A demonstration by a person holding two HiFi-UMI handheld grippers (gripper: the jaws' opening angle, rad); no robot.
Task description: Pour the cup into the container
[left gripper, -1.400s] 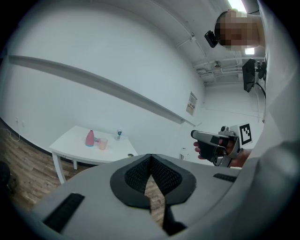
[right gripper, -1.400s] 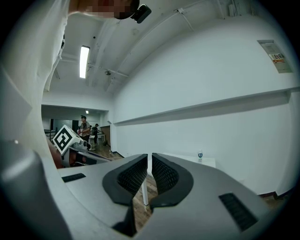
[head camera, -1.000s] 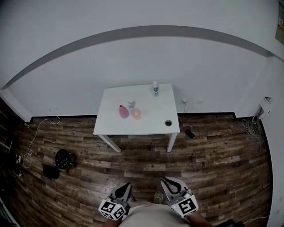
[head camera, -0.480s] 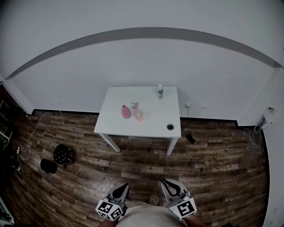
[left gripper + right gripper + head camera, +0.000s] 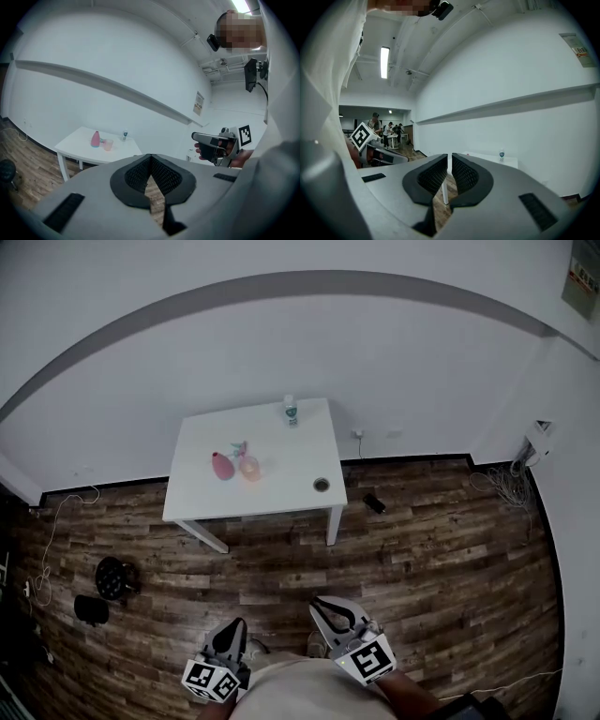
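In the head view, the white desk [image 5: 291, 456] stands against the wall in the upper middle of the frame, well apart from the person. On its left half the translucent cup [image 5: 249, 467] stands upright, with the pink container [image 5: 222, 466] just beside it on the left. A small bottle [image 5: 290, 410] stands at the desk's far edge. The left claw [image 5: 232, 632] and the right claw [image 5: 330, 608] sit at the bottom of the frame, close to the body and over the wooden floor [image 5: 422, 549].

In the left gripper view, the left claw's jaws meet at their tips with nothing between them. The desk shows small at the left middle of the frame, carrying the container, cup and bottle. The right claw, held in a hand, is at the right middle.

In the right gripper view, the right claw's jaws are closed to a sliver and hold nothing. A strip of the desk and the bottle show just right of the jaws; the cup is not seen here.

The pour does not look started, and the step in hand seems to be the approach. The next move calls for reaching the desk and spreading one claw's jaws around the cup's wall. The cup then needs to stay upright until it is over the container's mouth, which looks narrow and will need careful aim.
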